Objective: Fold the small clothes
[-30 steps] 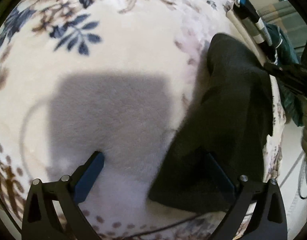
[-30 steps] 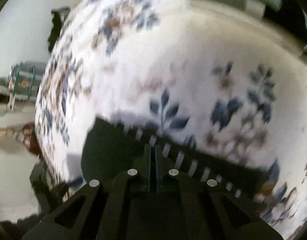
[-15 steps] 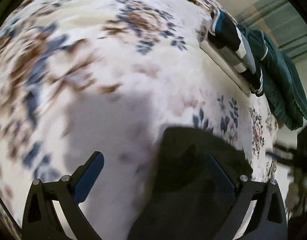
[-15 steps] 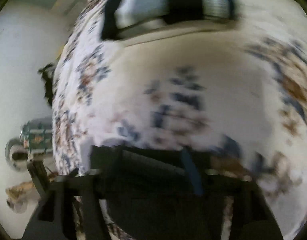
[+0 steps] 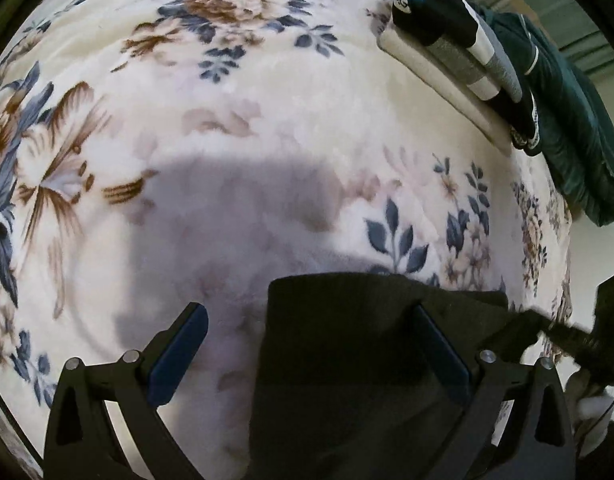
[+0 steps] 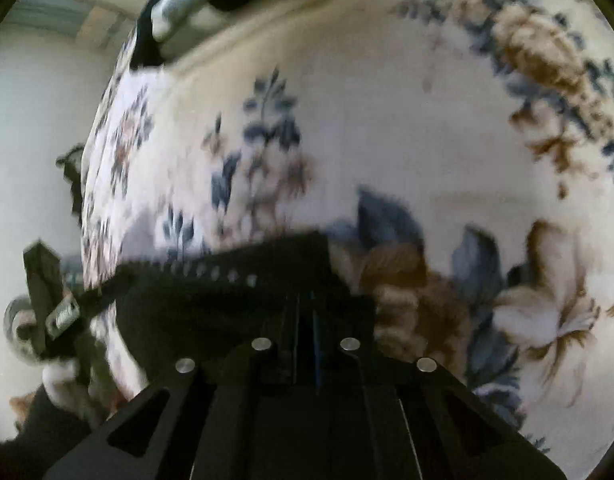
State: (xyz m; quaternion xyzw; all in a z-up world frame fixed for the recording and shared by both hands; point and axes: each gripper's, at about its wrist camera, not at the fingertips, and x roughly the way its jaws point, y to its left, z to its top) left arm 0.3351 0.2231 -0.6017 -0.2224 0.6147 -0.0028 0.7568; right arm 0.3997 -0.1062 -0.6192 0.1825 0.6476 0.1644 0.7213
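A black garment lies on the floral blanket, low in the left wrist view. My left gripper hovers over it, open wide: its right finger is above the cloth and its left finger above bare blanket. At the right edge, my right gripper reaches the garment's right corner. In the blurred right wrist view, the right gripper is shut with its tips sunk in the black garment, near an edge with pale stitching.
A stack of folded clothes and a dark green garment lie at the blanket's far right edge. The stack shows blurred at the top of the right wrist view. The bed's edge and floor are on its left.
Both views slid across the blanket and rolled. The black garment now sits low between the left fingers. The right jaws stood open half a second ago and are shut again on the cloth.
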